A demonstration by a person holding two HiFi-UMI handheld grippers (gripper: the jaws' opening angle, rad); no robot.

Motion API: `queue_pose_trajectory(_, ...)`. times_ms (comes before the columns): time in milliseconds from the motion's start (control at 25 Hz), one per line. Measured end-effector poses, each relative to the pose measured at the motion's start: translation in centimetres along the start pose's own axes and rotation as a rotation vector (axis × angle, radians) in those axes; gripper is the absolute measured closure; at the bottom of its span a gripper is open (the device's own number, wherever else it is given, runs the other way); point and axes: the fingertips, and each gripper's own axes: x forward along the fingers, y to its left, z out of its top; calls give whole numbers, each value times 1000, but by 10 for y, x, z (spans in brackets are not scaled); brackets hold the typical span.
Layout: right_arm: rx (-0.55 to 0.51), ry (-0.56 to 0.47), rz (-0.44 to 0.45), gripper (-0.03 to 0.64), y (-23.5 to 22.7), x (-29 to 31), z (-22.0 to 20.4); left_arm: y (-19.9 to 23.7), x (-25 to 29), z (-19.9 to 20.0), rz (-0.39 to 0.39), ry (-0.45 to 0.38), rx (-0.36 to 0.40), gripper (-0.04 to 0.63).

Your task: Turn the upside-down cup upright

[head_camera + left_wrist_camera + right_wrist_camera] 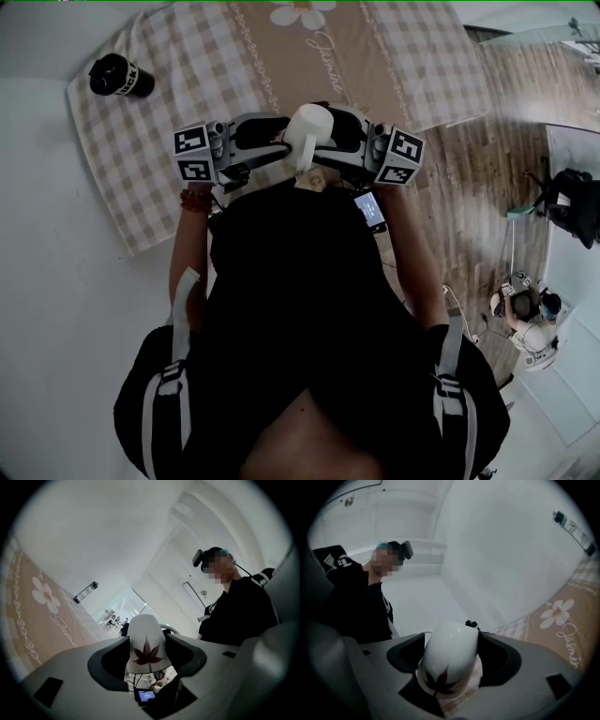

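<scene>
cup [450,653]: glossy, smooth glaze
cloth [159,103] below cup: matt weave
floor [487,178] right of cup: wood
my left gripper [146,640]: matt plastic

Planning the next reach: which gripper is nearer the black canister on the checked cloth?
Left. The left gripper is on the white cup's side toward the black canister; the right gripper is on the cup's far side.

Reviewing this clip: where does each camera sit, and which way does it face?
Head view: on the head, looking steeply down; shows torso, left tool and right tool gripping the cup.
Left gripper view: rides left tool, looks along jaws onto cup; torso at right.
Right gripper view: rides right tool, looks onto cup; torso at left.
Shared: all show the cup.
</scene>
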Motion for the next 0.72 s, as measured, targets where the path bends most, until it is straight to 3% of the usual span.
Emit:
queue_pose_trajectory(400, -220, 248, -42, 256, -3, 6, -30, 6, -1, -30, 112, 208, 207, 330)
queue_pose_trajectory(720, -389, 325, -87, 256, -7, 5, -23, 12, 7, -25, 173, 252, 383, 330)
